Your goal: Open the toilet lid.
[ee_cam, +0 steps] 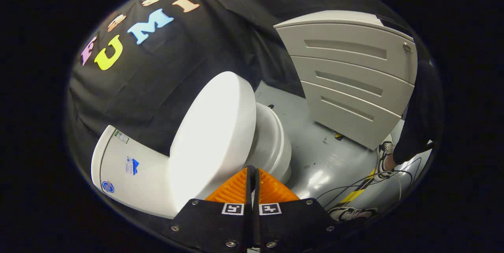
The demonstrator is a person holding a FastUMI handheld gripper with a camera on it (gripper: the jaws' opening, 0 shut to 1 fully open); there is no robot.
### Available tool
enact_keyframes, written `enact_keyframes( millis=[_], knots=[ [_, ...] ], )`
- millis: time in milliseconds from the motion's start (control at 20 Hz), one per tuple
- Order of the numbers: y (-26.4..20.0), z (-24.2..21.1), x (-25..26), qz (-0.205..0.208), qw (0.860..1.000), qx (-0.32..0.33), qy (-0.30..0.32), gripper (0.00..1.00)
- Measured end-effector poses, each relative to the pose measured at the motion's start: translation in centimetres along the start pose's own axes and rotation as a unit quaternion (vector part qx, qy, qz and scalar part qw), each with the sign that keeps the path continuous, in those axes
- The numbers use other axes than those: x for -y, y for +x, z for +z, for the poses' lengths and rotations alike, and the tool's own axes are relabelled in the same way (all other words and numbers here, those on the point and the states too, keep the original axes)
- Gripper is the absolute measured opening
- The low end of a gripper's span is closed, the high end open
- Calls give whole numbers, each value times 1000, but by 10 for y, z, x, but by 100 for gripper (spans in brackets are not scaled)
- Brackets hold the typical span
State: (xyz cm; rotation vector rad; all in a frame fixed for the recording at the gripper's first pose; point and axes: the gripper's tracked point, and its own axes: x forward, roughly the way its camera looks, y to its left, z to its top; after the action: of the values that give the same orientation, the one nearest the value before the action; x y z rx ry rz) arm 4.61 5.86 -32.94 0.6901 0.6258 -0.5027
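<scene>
The white toilet appears tilted in the gripper view. Its lid [214, 135] lies down flat over the bowl [271, 143], and the tank [130, 170] sits behind it against the black cloth wall. My gripper [252, 170] is shut, its two orange fingers [236, 188] pressed together with nothing between them. The fingertips sit right at the lid's near side edge, where the lid meets the bowl's rim. I cannot tell whether they touch it.
A grey drawer cabinet [350, 84] stands on the grey floor [315, 154] beyond the bowl. Beside it are a person's dark trouser leg [417, 119] and shoe [384, 154], with a second shoe [350, 213] nearer. Cables [354, 190] and yellow tape cross the floor there.
</scene>
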Motion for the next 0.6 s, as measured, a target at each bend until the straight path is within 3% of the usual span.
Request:
enact_keyframes(
  millis=[200, 450, 600],
  knots=[
    [-16, 8, -18, -20, 999, 29, -7, 0],
    [-35, 16, -39, -36, 994, 69, -79, 0],
    [-44, 18, -49, -53, 990, 91, -89, 0]
  ],
)
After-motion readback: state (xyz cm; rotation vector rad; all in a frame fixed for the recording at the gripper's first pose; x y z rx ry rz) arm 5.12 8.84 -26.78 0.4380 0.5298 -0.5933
